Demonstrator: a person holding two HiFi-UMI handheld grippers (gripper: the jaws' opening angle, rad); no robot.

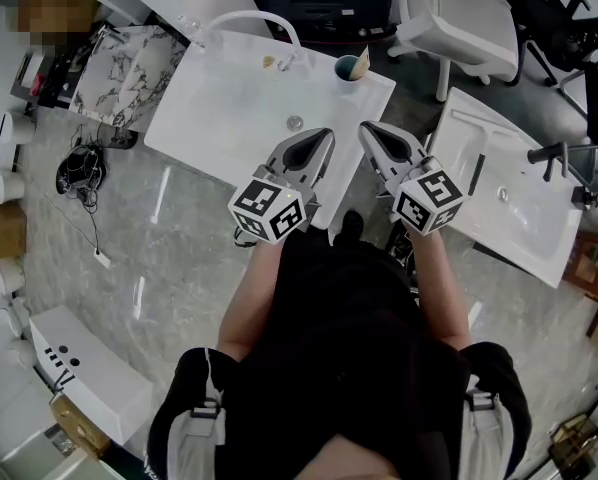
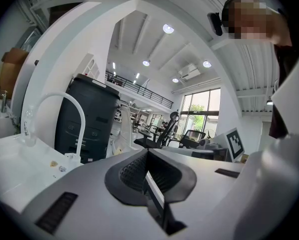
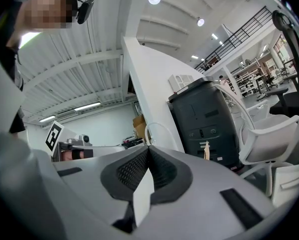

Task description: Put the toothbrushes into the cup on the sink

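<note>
We log left gripper point(image 1: 324, 136) and right gripper point(image 1: 369, 130) both closed on nothing, with the cup point(image 1: 350, 69) on the sink point(image 1: 219, 108) ahead of the right one holding a toothbrush point(image 1: 364, 56), so the task looks done.

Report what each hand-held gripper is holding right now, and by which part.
Nothing is held. The left hand-held gripper and the right hand-held gripper both have their jaws closed together with nothing between them.
</note>
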